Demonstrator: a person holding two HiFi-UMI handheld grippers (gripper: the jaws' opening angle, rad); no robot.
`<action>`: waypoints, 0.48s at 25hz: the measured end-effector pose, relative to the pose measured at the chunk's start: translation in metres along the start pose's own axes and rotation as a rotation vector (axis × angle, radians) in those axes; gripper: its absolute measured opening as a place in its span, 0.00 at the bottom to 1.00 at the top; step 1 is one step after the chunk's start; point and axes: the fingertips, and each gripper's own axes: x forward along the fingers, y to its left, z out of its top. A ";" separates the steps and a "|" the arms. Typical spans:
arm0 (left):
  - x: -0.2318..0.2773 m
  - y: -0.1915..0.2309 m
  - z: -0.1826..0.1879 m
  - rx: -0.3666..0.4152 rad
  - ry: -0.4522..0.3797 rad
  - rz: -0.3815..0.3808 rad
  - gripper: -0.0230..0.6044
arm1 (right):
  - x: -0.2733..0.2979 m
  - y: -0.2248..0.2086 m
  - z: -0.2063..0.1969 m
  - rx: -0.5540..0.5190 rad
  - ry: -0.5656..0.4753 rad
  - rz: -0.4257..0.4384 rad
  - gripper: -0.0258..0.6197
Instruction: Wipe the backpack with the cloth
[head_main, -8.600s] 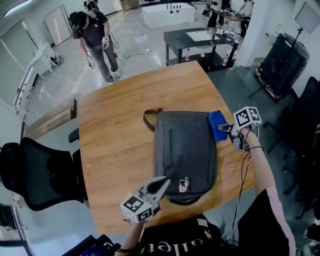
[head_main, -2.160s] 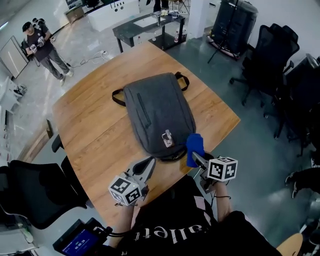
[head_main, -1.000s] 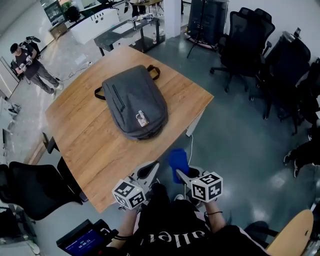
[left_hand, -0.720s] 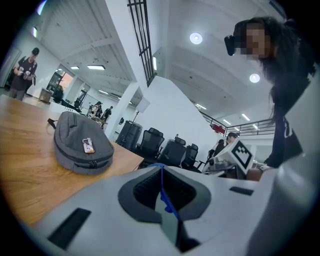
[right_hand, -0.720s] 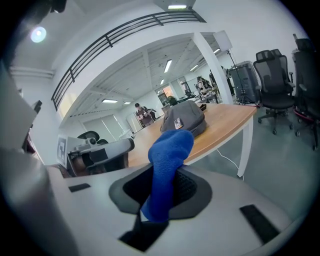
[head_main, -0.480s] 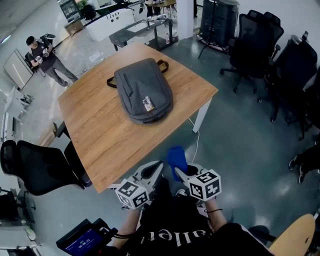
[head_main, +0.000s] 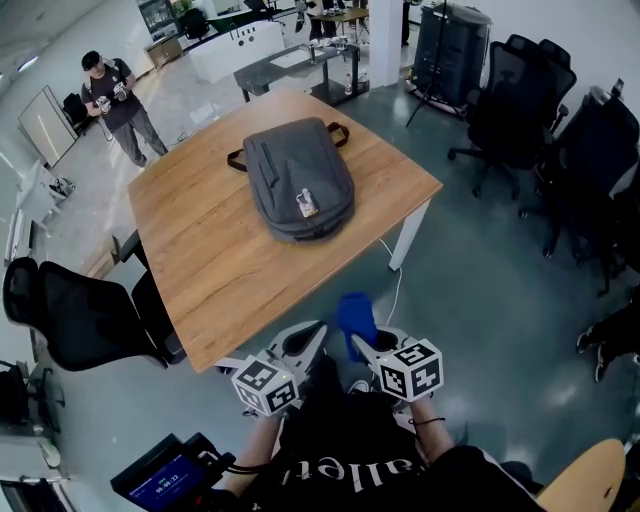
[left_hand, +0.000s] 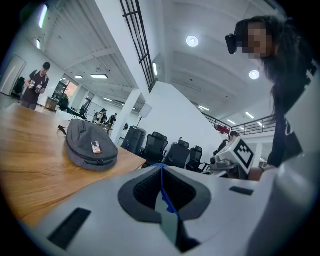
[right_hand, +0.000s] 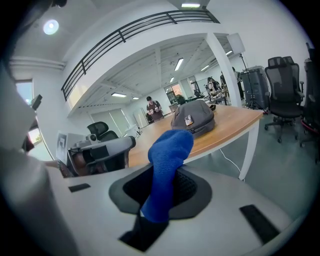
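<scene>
Pinching a soft blue knitted cloth (head_main: 355, 310), the right gripper (head_main: 364, 346) hangs near the person's body. Just left of it, the left gripper (head_main: 304, 342) has its jaws pressed together. Farther off, the rounded grey fabric backpack (head_main: 300, 185) lies flat on the wooden table (head_main: 200, 250), well apart from both.

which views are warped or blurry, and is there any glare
Head view: sharp, mild fisheye bowing the table edges, even light, no hard shadows. Left gripper view: strong fisheye, dark corners, ceiling lamps bloom, backpack crisp, near jaws soft. Right gripper view: same round vignette, cloth close and slightly soft, balcony railing bent into an arc.
</scene>
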 end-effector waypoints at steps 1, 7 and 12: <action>-0.001 0.002 -0.001 0.000 -0.002 0.003 0.05 | 0.001 0.000 -0.001 -0.003 0.001 0.001 0.18; 0.000 0.003 0.001 0.004 -0.007 0.002 0.05 | 0.002 -0.004 0.000 -0.006 0.002 -0.006 0.18; 0.001 0.003 0.001 0.007 -0.008 0.003 0.05 | 0.001 -0.005 0.001 -0.006 0.003 -0.007 0.18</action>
